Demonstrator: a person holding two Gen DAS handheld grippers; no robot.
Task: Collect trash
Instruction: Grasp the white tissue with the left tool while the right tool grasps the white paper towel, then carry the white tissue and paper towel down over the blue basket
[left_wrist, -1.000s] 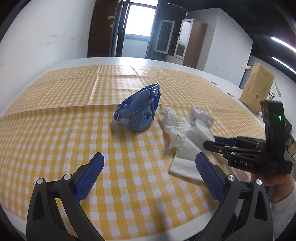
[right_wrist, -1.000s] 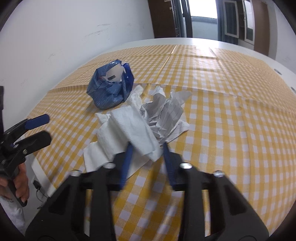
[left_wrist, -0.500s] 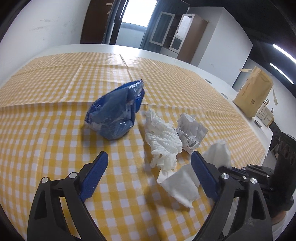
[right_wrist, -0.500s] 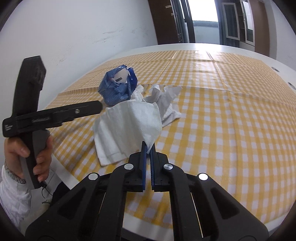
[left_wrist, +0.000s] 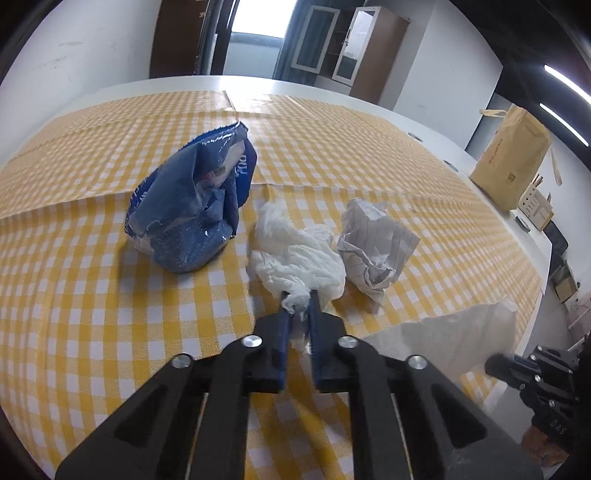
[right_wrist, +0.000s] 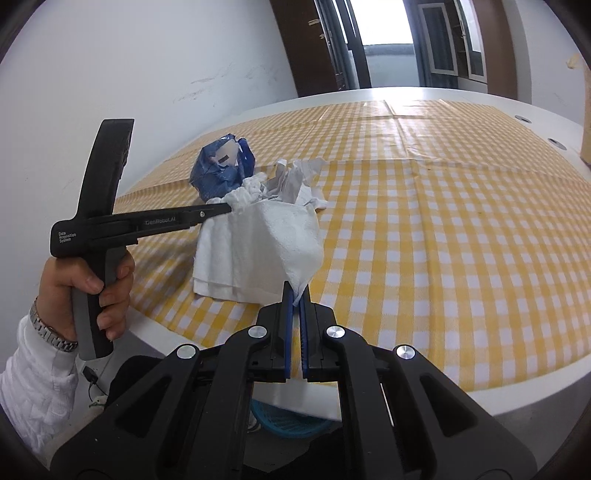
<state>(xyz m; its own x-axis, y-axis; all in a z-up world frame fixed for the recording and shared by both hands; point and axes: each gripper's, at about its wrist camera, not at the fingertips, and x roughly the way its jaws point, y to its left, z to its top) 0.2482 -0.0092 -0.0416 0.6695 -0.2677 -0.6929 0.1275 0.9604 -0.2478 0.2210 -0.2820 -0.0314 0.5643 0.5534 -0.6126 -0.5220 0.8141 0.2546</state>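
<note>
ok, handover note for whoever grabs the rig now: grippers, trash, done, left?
Left hand-held gripper: jaws just closed, pinching the crumpled white tissue, which is on the tablecloth.
Right hand-held gripper: shut on a corner of the flat paper towel, held at the table's near edge.
Blue wrapper and lined paper ball: untouched.
Done: two grasps. Left: bin all four; blue basket sits below.

A crumpled blue bag (left_wrist: 192, 206) stands on the checked cloth (left_wrist: 74, 314); just right of the bag lies a wadded white tissue (left_wrist: 299, 254), then crumpled lined paper (left_wrist: 376, 243), and nearest a flat white napkin (right_wrist: 258, 251), one corner lifted
</note>
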